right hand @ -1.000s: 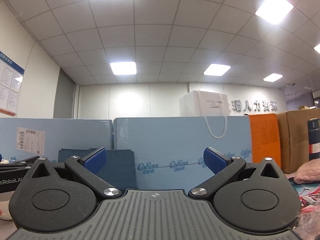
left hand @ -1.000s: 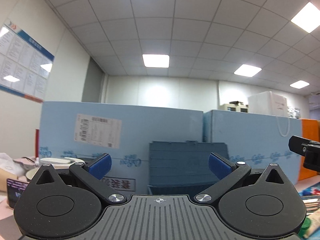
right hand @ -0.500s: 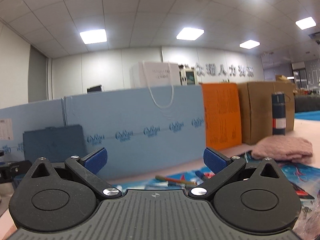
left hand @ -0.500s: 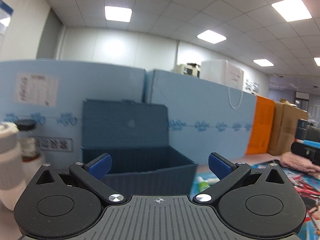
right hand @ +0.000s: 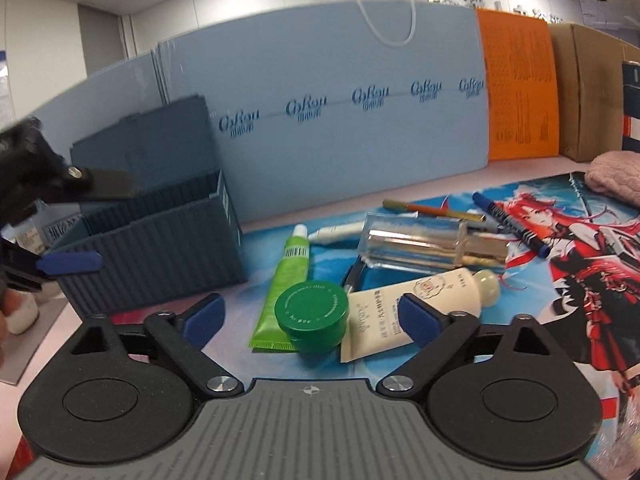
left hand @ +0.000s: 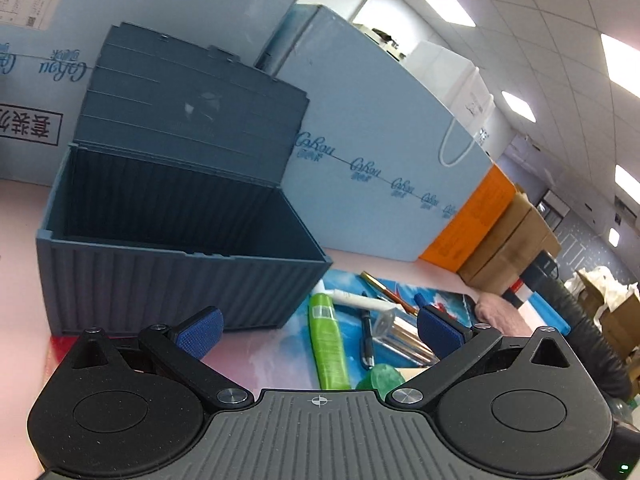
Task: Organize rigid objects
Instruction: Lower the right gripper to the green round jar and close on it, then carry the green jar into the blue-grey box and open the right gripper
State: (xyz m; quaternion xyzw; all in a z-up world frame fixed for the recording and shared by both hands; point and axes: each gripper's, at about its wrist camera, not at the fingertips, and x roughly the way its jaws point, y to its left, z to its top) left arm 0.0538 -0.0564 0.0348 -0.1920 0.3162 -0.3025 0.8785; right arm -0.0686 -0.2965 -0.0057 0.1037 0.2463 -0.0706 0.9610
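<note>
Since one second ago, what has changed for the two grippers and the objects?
Both grippers tipped down from the ceiling to the table. The right gripper now aims at the green jar, jaws closing but touching nothing. The left gripper is open, near the green tube. The blue box remains open; nothing was picked up.

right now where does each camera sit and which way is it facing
Left wrist: on the left gripper, tilted down at the open blue box; its own open fingers show.
Right wrist: on the right gripper, jaws closing around the green jar, not touching.
Shared: box, green tube, jar.
</note>
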